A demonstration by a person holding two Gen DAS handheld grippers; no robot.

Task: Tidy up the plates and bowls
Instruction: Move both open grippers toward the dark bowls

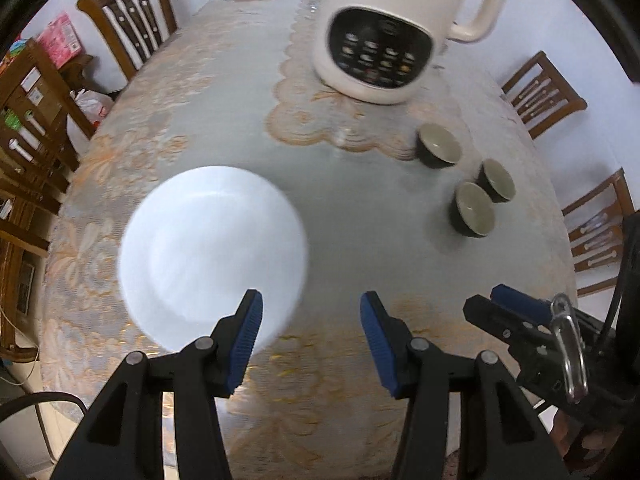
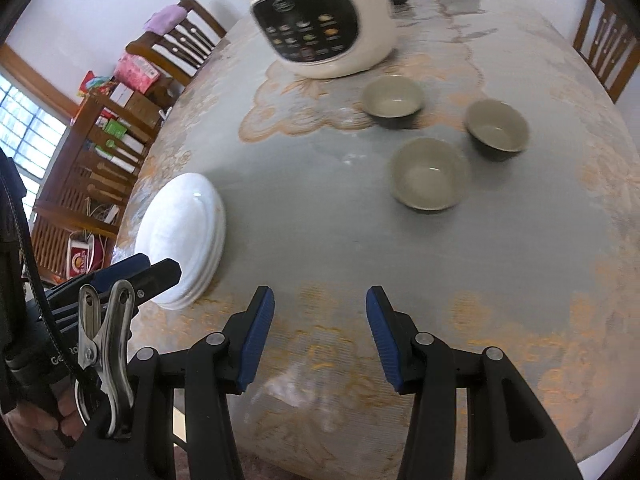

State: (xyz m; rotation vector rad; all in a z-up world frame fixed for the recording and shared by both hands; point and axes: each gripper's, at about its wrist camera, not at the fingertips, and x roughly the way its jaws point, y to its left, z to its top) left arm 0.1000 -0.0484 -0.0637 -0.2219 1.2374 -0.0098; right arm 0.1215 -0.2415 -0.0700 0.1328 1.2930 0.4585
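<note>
Taken from left to right with the cream appliance (image 2: 320,20) as the landmark: the stack of white plates (image 2: 182,236) lay on the table (image 2: 320,240) to the near left of the appliance, well apart from it, with several rims showing one on another, so the plate part of the task was judged done. The left gripper (image 1: 311,340) hovered just beside that stack, jaws apart and empty. The right gripper (image 2: 320,336) hovered over bare cloth, jaws apart and empty. To the near right of the appliance stood three bowls (image 2: 430,174), each upright and separate, none nested; stacking them was judged the remaining work, not yet begun
</note>
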